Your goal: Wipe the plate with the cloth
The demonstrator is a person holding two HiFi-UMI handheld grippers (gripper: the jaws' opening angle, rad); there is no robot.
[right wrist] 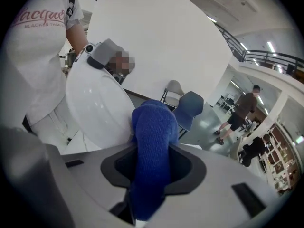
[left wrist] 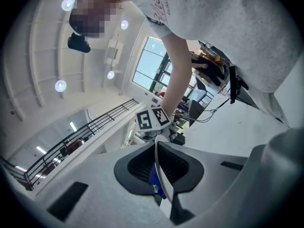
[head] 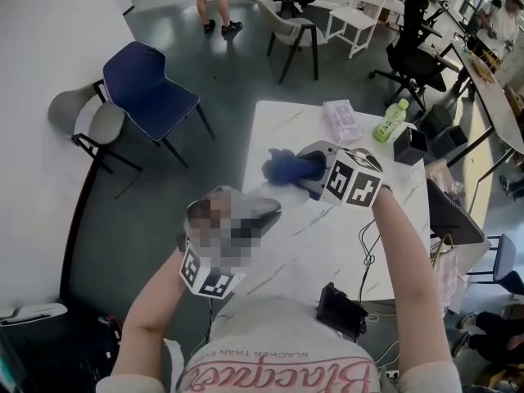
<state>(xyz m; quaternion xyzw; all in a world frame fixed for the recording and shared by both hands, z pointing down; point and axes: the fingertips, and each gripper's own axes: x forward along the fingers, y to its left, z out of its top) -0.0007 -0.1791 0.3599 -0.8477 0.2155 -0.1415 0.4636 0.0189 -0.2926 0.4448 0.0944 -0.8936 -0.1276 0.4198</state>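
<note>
My left gripper is shut on the rim of a white plate and holds it on edge above the table's near left corner. In the left gripper view the plate's thin rim runs between the closed jaws of the left gripper. My right gripper is shut on a bunched blue cloth, just right of the plate. In the right gripper view the cloth sticks out of the right gripper, its tip at the edge of the plate's face; whether they touch I cannot tell.
On the white marble table stand a green bottle, a black box and a tissue pack at the far end. A black device with a cable lies near me. A blue chair and a grey chair stand left.
</note>
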